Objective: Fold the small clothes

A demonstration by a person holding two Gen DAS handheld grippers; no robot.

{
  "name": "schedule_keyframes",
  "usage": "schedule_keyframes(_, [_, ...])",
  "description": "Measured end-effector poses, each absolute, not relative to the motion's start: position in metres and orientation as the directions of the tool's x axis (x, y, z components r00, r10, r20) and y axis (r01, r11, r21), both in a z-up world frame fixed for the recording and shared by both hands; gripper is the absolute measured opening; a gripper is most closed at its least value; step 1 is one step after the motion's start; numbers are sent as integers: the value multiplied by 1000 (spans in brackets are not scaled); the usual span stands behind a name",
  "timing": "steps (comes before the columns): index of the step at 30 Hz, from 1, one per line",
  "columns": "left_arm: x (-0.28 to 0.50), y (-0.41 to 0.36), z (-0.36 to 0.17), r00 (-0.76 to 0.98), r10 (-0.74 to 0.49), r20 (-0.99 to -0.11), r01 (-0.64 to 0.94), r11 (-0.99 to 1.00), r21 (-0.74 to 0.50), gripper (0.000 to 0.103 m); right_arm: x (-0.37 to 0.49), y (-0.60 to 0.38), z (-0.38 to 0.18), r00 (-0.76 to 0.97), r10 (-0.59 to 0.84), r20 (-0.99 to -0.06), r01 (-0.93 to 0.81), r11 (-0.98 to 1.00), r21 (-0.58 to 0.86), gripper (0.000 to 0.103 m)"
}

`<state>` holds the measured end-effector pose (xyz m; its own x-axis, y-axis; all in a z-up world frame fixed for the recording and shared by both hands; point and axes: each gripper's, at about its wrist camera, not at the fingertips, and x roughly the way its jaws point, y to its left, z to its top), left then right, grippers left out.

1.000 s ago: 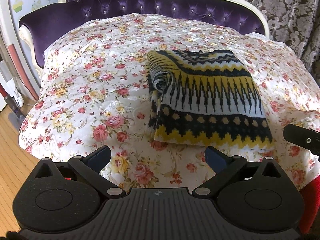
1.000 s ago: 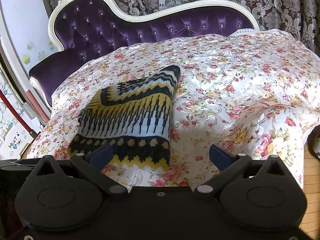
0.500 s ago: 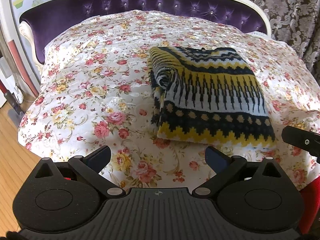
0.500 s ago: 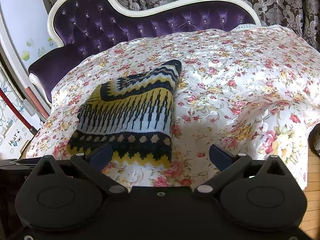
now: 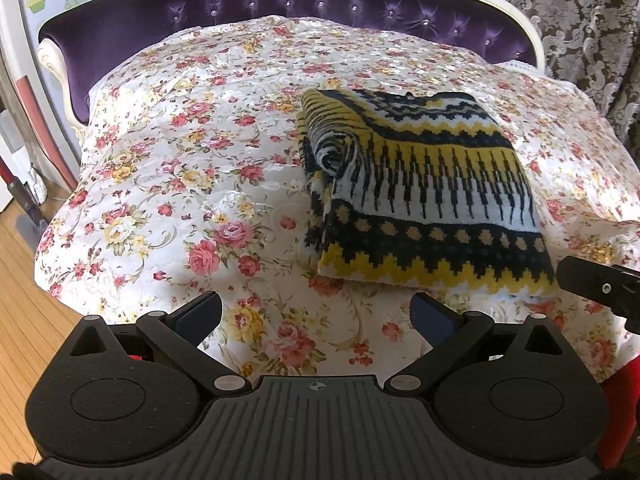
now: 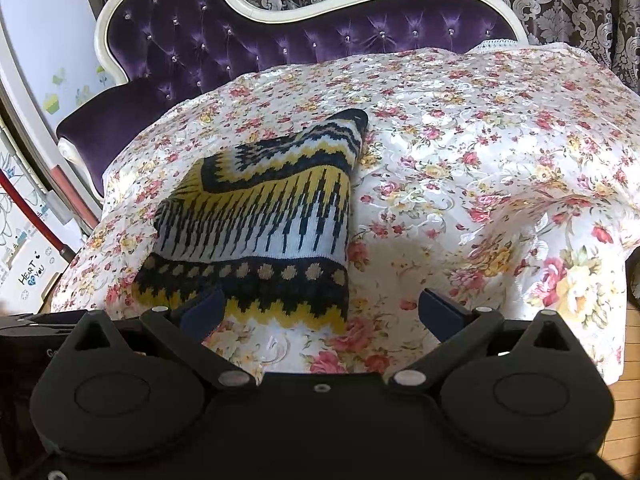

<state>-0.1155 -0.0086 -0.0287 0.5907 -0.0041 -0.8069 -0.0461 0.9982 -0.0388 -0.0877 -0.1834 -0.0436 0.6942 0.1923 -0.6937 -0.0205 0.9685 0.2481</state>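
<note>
A white box by the wall says "HEART YOU", the folded knitted sweater lies flat on the flowery bed cover with its yellow zigzag hem toward both cameras, and the left gripper and right gripper are both wide apart, holding nothing.

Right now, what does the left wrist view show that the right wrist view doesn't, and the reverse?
Only the left wrist view shows the rolled, bunched left edge of the folded knit sweater, and the open left gripper over bare floral bedspread.

Only the right wrist view shows the sweater's right edge, the open right gripper at its yellow hem, and the bedspread's drooping right corner.

Both show the sweater lying folded on the bedspread before the purple tufted headboard, untouched by either gripper.
</note>
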Motion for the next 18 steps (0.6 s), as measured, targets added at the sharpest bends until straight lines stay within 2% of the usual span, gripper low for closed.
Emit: schedule_keyframes(18, [-111,-7,-32,576,-6,-817,-45,998,-40,101,-79,-181,-48,671,205,-712,-23,966,256,103])
